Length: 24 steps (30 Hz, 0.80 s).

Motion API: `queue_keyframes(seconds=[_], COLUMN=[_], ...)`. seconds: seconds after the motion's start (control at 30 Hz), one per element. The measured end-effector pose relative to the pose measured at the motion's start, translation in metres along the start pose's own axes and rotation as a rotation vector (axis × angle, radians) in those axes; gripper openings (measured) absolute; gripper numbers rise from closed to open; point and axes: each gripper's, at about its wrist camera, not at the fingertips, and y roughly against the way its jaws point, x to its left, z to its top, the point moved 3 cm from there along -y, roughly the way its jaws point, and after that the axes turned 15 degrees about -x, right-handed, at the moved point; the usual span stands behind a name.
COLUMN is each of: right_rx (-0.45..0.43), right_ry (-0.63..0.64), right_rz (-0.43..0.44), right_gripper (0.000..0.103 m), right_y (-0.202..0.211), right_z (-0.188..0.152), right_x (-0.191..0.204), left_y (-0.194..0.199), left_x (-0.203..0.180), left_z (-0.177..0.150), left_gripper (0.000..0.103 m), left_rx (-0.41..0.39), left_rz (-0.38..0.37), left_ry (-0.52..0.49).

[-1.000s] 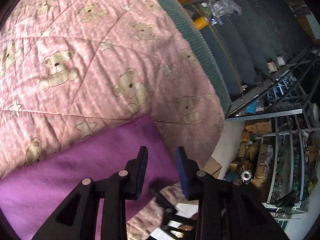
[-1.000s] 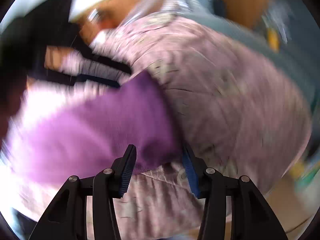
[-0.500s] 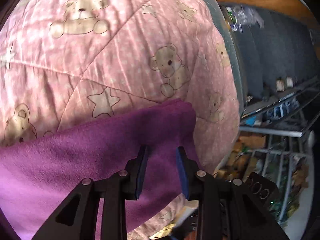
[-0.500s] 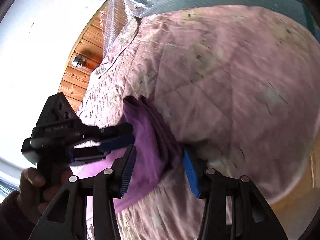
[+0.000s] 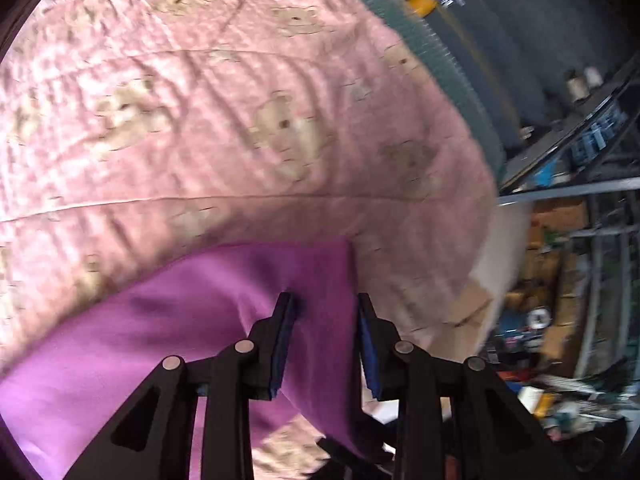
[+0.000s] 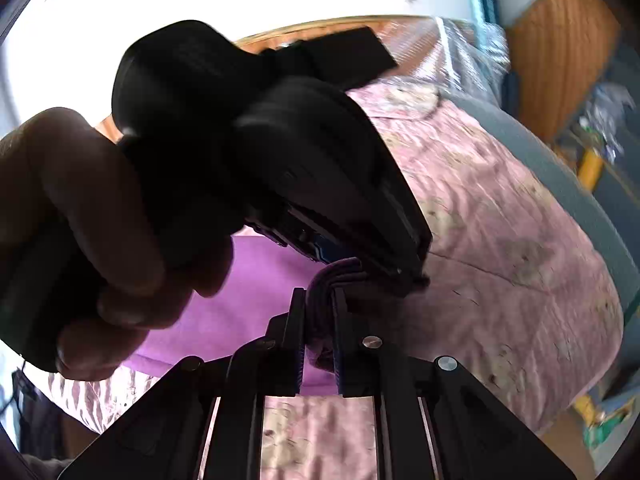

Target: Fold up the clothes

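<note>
Matt fleecy purple cloth (image 5: 168, 344), quilted bedspread (image 5: 240, 120)

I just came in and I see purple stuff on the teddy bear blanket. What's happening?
A person is folding a purple cloth on the pink teddy bear blanket. The right gripper has pinched the bunched edge of the cloth. The left gripper, held in a hand, is right beside it, its fingers open around the same edge.
</note>
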Motion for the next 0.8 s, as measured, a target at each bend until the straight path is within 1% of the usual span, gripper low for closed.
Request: queue_keyframes(seconds=[0.07, 0.1, 0.13, 0.2, 0.3, 0.37, 0.4, 0.43, 0.47, 0.5, 0.6, 0.63, 0.67, 0.73, 0.8], right_rx=[-0.014, -0.021, -0.028, -0.041, -0.038, -0.028, -0.022, -0.016, -0.009, -0.003, 0.011, 0.015, 0.02, 0.03, 0.037], right_ry=[0.047, 0.071, 0.095, 0.143, 0.212, 0.251, 0.256, 0.262, 0.267, 0.273, 0.289, 0.295, 0.303, 0.318, 0.334], right_rz=[0.005, 0.016, 0.026, 0.048, 0.103, 0.121, 0.123, 0.125, 0.128, 0.13, 0.145, 0.151, 0.157, 0.172, 0.193], right_gripper=[0.01, 0.01, 0.01, 0.01, 0.01, 0.01, 0.01, 0.01, 0.01, 0.01, 0.01, 0.01, 0.01, 0.01, 0.01], right_y=[-0.002, -0.003, -0.003, -0.005, -0.01, -0.015, -0.016, -0.018, -0.019, -0.02, -0.024, -0.025, -0.026, -0.025, -0.025], right_z=[0.005, 0.008, 0.011, 0.018, 0.02, 0.016, 0.014, 0.012, 0.01, 0.009, 0.009, 0.008, 0.007, 0.008, 0.006], right_x=[0.013, 0.021, 0.029, 0.045, 0.076, 0.091, 0.095, 0.098, 0.102, 0.105, 0.112, 0.114, 0.117, 0.123, 0.13], left_y=[0.011, 0.02, 0.03, 0.048, 0.073, 0.084, 0.09, 0.092, 0.094, 0.096, 0.088, 0.086, 0.086, 0.083, 0.088], left_x=[0.013, 0.02, 0.028, 0.044, 0.072, 0.094, 0.105, 0.118, 0.131, 0.144, 0.17, 0.174, 0.177, 0.175, 0.172], left_z=[-0.002, -0.002, -0.001, 0.003, -0.003, -0.013, -0.017, -0.022, -0.028, -0.034, -0.053, -0.056, -0.059, -0.062, -0.064], left_gripper=[0.025, 0.018, 0.014, 0.013, 0.013, 0.022, 0.035, 0.045, 0.049, 0.054, 0.059, 0.061, 0.061, 0.062, 0.062], left_rx=[-0.039, -0.067, -0.097, -0.152, -0.216, -0.247, -0.263, -0.275, -0.287, -0.297, -0.31, -0.308, -0.304, -0.295, -0.296], left_rz=[-0.008, -0.015, -0.018, -0.044, -0.078, -0.096, -0.106, -0.11, -0.126, -0.157, -0.256, -0.284, -0.309, -0.329, -0.335], left_ry=[0.015, 0.026, 0.037, 0.085, 0.179, 0.251, 0.287, 0.339, 0.399, 0.457, 0.607, 0.633, 0.652, 0.643, 0.603])
